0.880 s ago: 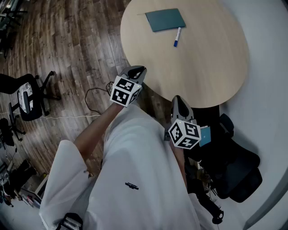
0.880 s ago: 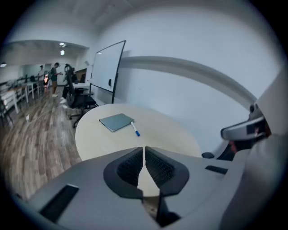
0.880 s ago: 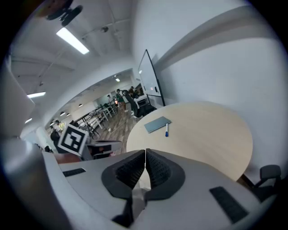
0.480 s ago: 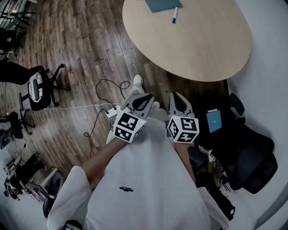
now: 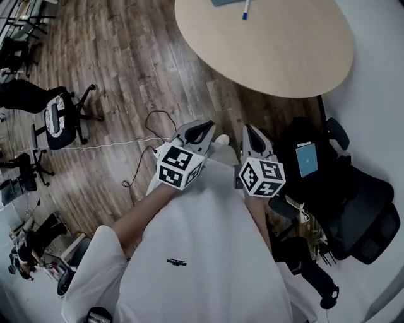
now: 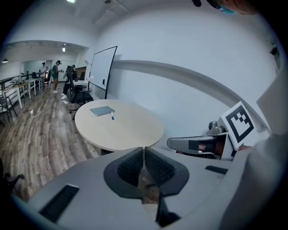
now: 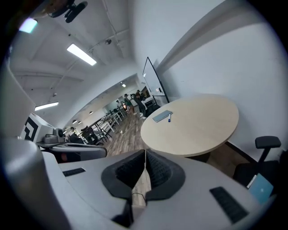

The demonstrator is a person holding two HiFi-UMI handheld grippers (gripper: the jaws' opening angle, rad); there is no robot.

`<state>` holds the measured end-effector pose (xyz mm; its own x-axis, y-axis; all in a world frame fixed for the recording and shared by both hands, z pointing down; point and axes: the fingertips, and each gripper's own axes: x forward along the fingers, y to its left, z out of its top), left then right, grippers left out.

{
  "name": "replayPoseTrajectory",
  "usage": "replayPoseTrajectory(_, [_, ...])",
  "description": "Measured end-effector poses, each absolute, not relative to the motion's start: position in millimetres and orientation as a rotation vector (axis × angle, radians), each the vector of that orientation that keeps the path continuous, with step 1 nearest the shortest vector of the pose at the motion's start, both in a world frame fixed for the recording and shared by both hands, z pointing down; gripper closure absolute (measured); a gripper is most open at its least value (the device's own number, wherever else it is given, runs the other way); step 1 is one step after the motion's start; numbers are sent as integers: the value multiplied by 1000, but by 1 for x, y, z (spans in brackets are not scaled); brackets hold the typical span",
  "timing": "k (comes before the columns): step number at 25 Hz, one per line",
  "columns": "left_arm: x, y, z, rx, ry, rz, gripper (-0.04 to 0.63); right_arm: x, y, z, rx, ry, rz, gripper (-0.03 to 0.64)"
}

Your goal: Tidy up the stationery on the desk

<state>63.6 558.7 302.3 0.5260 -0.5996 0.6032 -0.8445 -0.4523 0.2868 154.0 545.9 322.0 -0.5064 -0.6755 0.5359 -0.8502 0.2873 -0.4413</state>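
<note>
A round pale wooden table [image 5: 284,50] stands ahead of me, some way off. On its far side lie a teal notebook [image 6: 102,110] and a blue-capped pen [image 6: 112,116], side by side; the pen [image 5: 245,9] sits at the top edge of the head view. In the right gripper view the notebook [image 7: 162,116] and pen [image 7: 169,119] are small and distant. My left gripper [image 5: 202,129] and right gripper [image 5: 251,134] are held close to my body over the floor, well short of the table. Both are shut with nothing between the jaws.
A black office chair [image 5: 356,214] with a teal item [image 5: 307,158] on it stands to my right by the wall. Another chair [image 5: 53,120] is at the left, and a cable [image 5: 148,135] runs over the wooden floor. A whiteboard [image 6: 101,72] stands behind the table.
The view has drawn back from the table, which now sits higher in the head view. Both grippers have come away from the table's edge toward my body, and stay shut.
</note>
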Motion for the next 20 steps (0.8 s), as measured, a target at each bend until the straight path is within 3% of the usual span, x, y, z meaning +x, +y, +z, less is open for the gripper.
replayPoseTrajectory(11, [41,532,290,2241,-1192,556,565,128,518,318,1403,-2300,982,580])
replayPoseTrajectory(20, [-30,396,283,2264,-1168,450,565,69,399,317,1445,-2224,976,580])
